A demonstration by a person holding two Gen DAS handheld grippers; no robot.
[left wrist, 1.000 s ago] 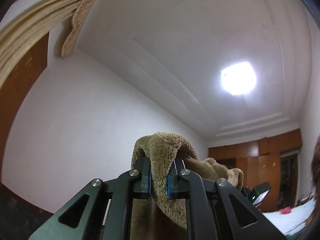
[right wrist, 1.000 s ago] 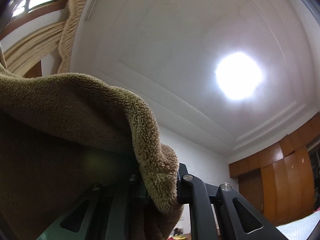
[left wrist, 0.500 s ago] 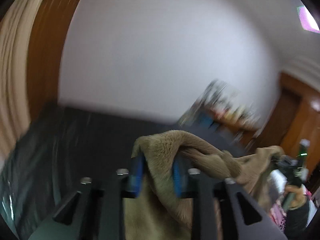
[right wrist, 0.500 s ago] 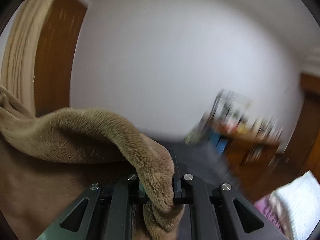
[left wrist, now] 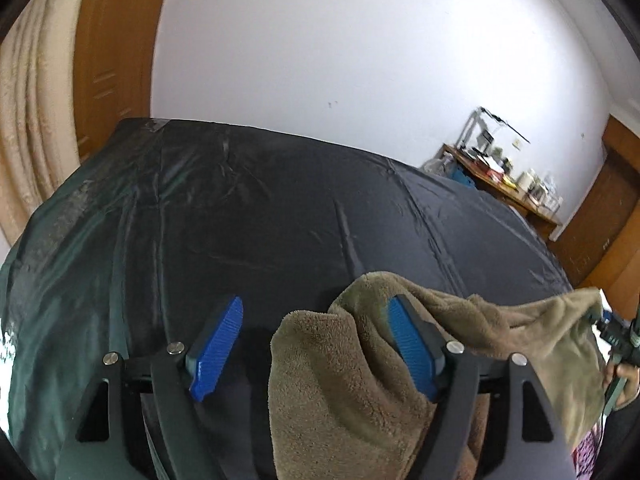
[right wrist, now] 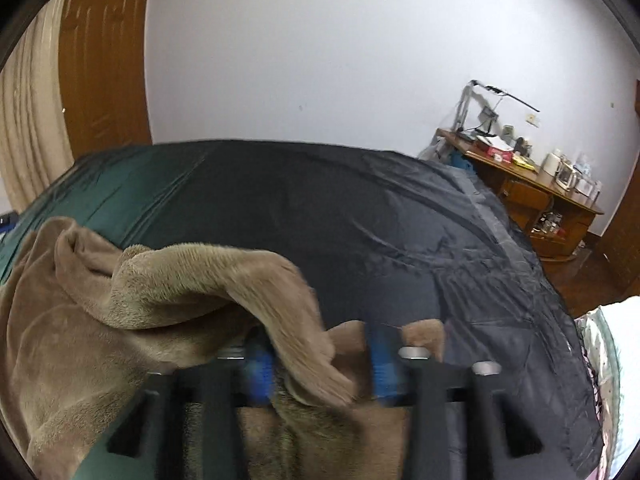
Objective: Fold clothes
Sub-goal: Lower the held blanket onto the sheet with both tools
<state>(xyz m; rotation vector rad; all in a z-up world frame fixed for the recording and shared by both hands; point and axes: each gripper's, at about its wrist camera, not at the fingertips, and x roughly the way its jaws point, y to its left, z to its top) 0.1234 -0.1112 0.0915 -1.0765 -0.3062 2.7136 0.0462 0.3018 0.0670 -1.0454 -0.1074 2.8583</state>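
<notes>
A tan fleece garment (left wrist: 340, 380) hangs over a bed with a dark cover (left wrist: 280, 208). My left gripper (left wrist: 316, 312) points down at the bed and its jaws are opening. The fleece lies loose between the blue pads (left wrist: 216, 348) and is draped over the right finger; neither pad presses it. The cloth stretches right to my right gripper (left wrist: 614, 334), held by a hand. In the right wrist view, blurred, the right gripper (right wrist: 320, 354) is also opening. A fold of the fleece (right wrist: 180, 280) slips between its pads and lies over the left finger.
The bed's dark cover (right wrist: 360, 232) fills the space ahead, with a white wall behind. A wooden desk (right wrist: 520, 176) with several small items stands at the right. A wooden door (left wrist: 112, 60) and beige curtain (left wrist: 28, 112) are at the left. Patterned bedding (right wrist: 608, 360) lies at the far right.
Both grippers swung down from facing the ceiling to facing the bed, carrying the fleece down. Their jaws, shut on the fleece before, have spread apart and let it go.
</notes>
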